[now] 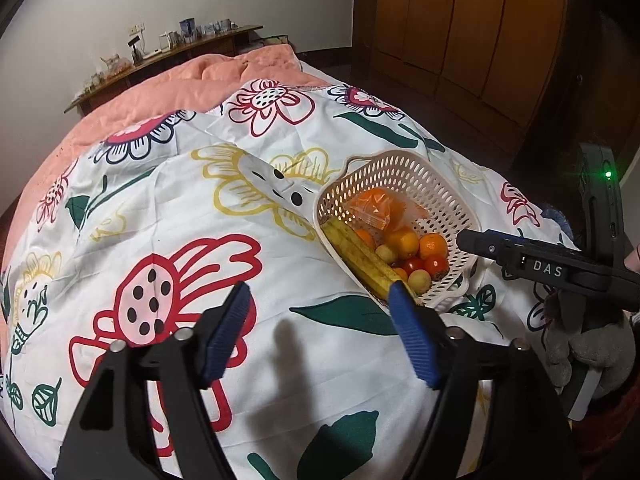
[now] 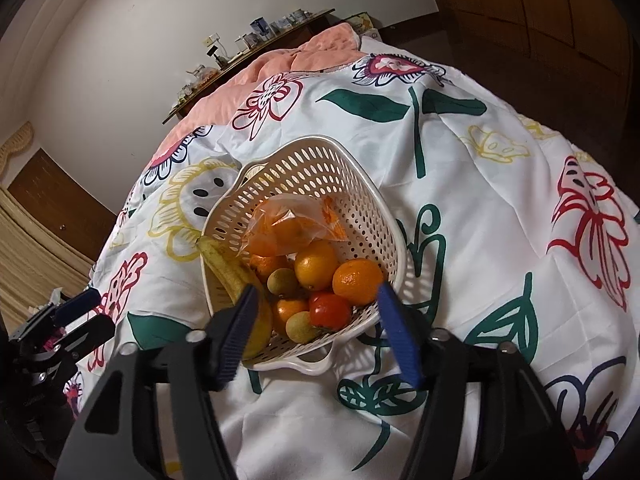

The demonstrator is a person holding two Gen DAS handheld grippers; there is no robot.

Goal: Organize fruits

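Note:
A cream perforated basket (image 1: 420, 184) (image 2: 320, 168) lies on the flowered bedsheet (image 1: 168, 208). It holds a banana (image 1: 360, 256) (image 2: 224, 264), loose oranges (image 1: 433, 246) (image 2: 357, 282), a red tomato (image 2: 330, 311), small yellow-green fruits (image 2: 280, 280) and a clear bag of oranges (image 1: 376, 206) (image 2: 288, 224). My left gripper (image 1: 318, 292) is open over bare sheet left of the basket, its right pad (image 1: 412, 332) near the banana's end. My right gripper (image 2: 316, 292) is open just before the basket's near rim, with nothing pressed between its pads.
A pink quilt (image 1: 192, 84) covers the far end of the bed. Behind it a wooden shelf (image 1: 168, 60) carries cups and small items. Dark wooden wardrobe doors (image 1: 472, 24) stand at the right. A gloved hand (image 1: 580, 352) holds the right tool.

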